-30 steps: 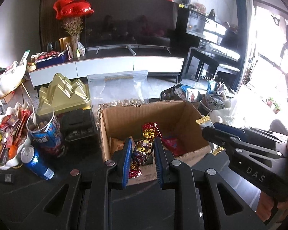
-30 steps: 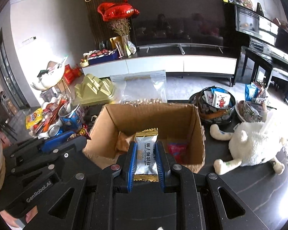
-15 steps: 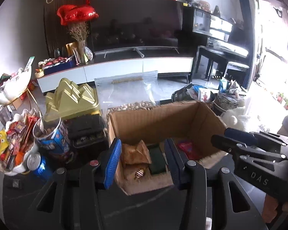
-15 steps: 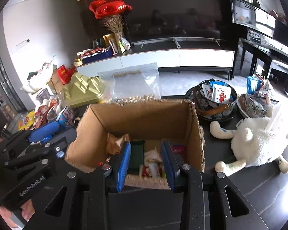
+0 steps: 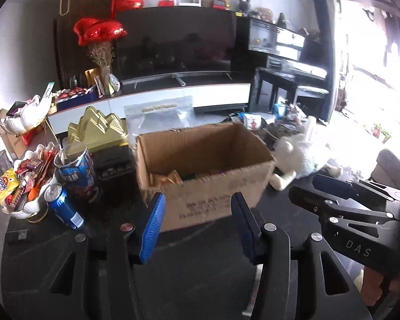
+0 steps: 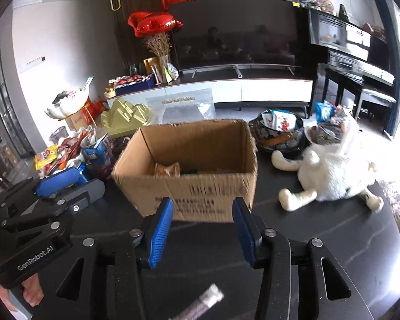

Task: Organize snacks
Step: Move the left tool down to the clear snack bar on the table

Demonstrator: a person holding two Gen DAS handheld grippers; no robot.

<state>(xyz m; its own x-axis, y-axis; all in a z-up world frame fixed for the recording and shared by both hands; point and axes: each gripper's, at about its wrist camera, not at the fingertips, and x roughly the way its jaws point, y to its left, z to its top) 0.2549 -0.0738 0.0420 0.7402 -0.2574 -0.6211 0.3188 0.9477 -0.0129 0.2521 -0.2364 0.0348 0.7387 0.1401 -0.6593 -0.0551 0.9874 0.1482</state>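
Note:
An open cardboard box (image 5: pixel 208 186) (image 6: pixel 192 186) stands on the dark table with several wrapped snacks inside. My left gripper (image 5: pixel 198 224) hangs in front of the box's near wall; its blue jaws are opening and nothing is between them. My right gripper (image 6: pixel 201 229) is also in front of the box, its jaws opening and empty. Each gripper shows at the side of the other's view. A white dish of mixed snacks (image 5: pixel 21 186) (image 6: pixel 58 154) sits left of the box. A small wrapped packet (image 6: pixel 202 302) lies on the table below the right gripper.
A blue can (image 5: pixel 64 208), a blue snack tub (image 5: pixel 77 170) and a gold tin (image 5: pixel 98 130) crowd the left side. A white plush toy (image 6: pixel 330 173) and a dark bowl of packets (image 6: pixel 277 133) lie right of the box. A clear zip bag (image 6: pixel 181 106) stands behind it.
Both grippers let go of their snacks into the box, opened, and drew back from over the box to in front of its near wall.

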